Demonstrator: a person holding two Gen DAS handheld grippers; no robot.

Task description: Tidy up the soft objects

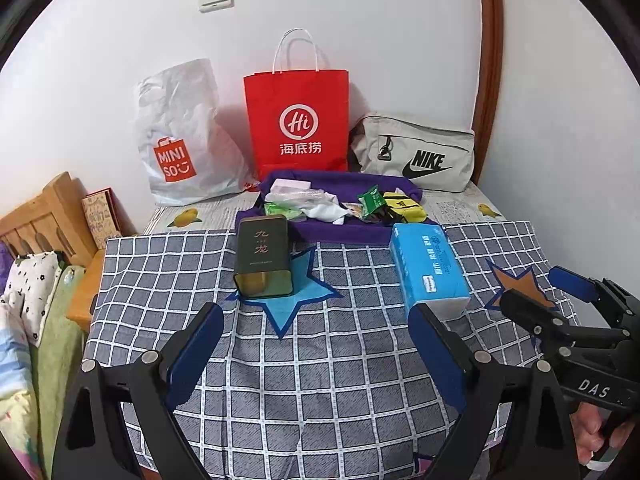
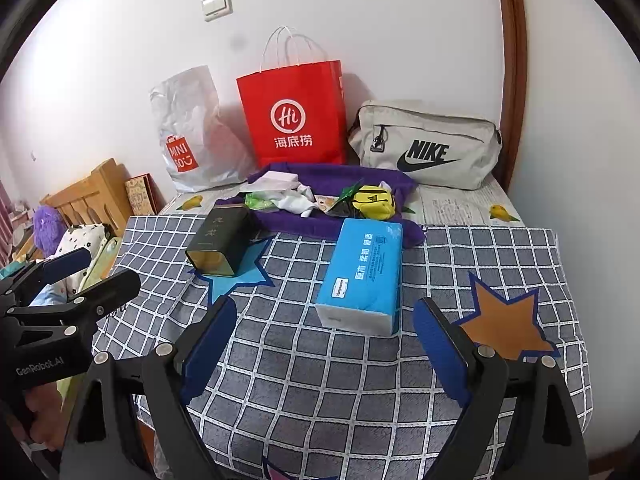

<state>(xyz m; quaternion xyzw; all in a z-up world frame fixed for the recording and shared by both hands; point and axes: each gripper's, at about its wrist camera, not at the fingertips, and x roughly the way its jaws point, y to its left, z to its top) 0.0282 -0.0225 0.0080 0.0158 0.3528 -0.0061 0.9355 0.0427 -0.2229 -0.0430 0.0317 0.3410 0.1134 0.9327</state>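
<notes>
Hovering released over the bench (image 1: 320,360), left claw (image 1: 316,356) and right claw (image 2: 326,344) risk crushing the near tissue pack (image 2: 362,276) or toppling the tin (image 1: 264,260).

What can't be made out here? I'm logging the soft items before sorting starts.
- Insides of the red paper bag, white plastic bag and grey Nike pouch: shut off by their own walls, both views.
- Small packets on the purple cloth: overlapping, too small to name.
- Bedding, left edge: cut off.
</notes>
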